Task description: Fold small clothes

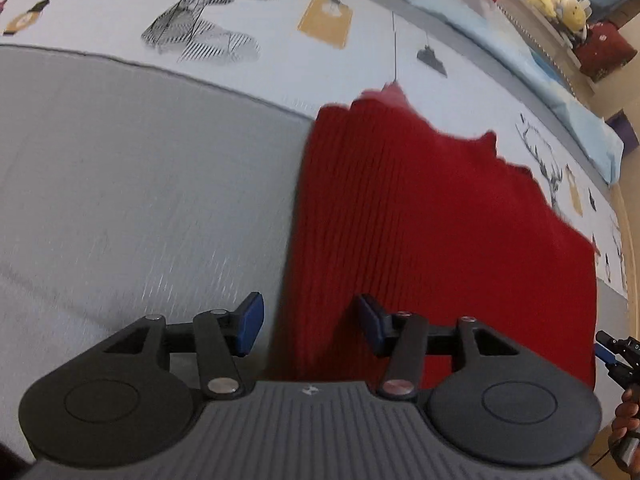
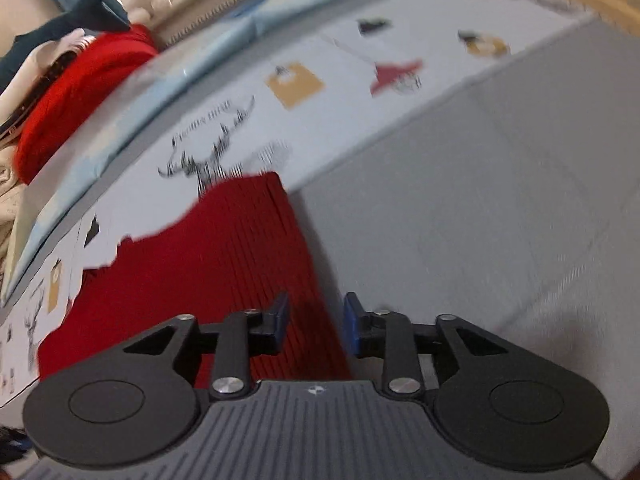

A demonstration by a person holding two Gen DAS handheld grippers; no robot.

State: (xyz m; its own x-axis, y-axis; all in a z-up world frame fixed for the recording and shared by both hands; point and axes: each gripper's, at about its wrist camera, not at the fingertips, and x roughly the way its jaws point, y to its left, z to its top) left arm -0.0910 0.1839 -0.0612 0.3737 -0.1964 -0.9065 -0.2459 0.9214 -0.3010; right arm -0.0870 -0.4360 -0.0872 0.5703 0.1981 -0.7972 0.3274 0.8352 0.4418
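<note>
The red ribbed knit garment (image 1: 420, 220) lies flat on the grey mat (image 1: 140, 180), long axis running away from both tools. The left gripper (image 1: 310, 324) and right gripper (image 2: 316, 322), both wide and empty, straddle its near straight edge.

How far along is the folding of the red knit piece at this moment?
Partly done, it seems: the red knit garment lies on the grey mat with one long straight edge, perhaps a fold. In hand: nothing; the left tongs and right tongs are open over that edge. Left: remaining folds; the far end looks uneven.
</note>
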